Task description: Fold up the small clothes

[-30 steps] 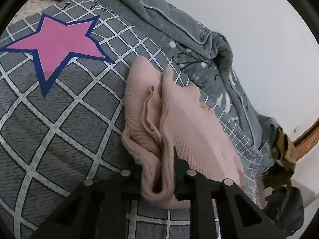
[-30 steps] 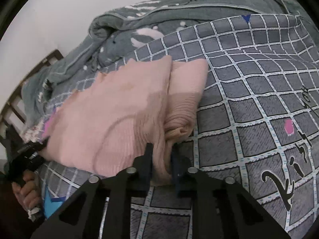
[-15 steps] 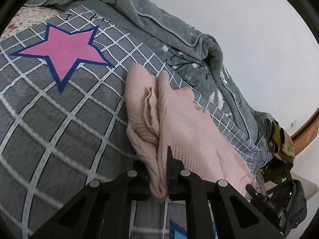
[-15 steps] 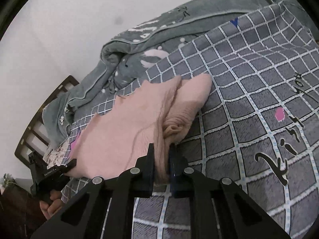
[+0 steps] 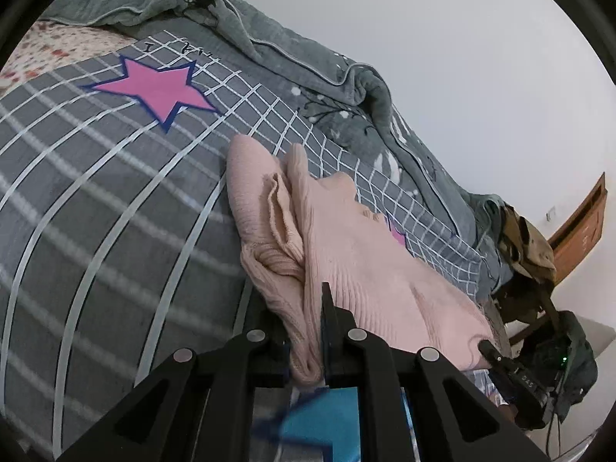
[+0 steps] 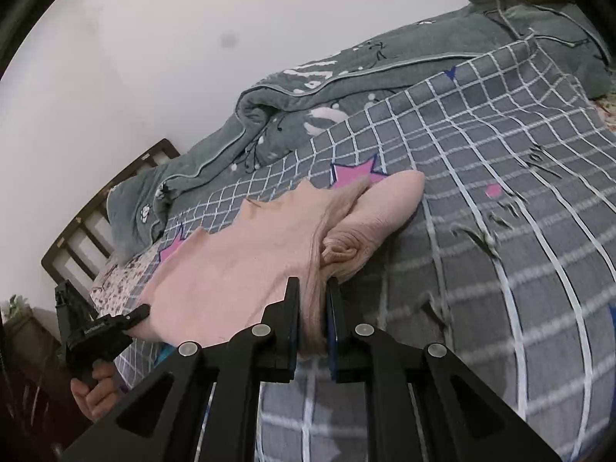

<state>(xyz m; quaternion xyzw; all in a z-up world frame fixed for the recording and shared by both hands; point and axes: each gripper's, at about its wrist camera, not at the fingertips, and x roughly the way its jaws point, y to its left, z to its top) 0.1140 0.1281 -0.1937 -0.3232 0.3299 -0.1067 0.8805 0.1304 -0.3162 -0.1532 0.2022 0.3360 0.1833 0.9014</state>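
A pale pink knitted sweater (image 5: 346, 246) lies partly lifted off a grey checked bed sheet (image 5: 115, 211). My left gripper (image 5: 308, 331) is shut on a bunched edge of it. My right gripper (image 6: 312, 308) is shut on the opposite edge of the same sweater (image 6: 238, 265). The fabric stretches between the two grippers, with its far part and a folded sleeve resting on the sheet. The right gripper shows in the left wrist view (image 5: 512, 377), and the left gripper in the right wrist view (image 6: 104, 327).
A rumpled grey duvet (image 5: 346, 88) lies along the white wall behind the sweater. Pink stars (image 5: 154, 88) are printed on the sheet. A wooden bed frame (image 6: 96, 208) stands at one end. A chair with clothes (image 5: 531, 269) stands beside the bed.
Both grippers have pulled back and up with the sweater edges held, so the sweater is lifted and stretched out more. More of the sheet and duvet shows behind it.
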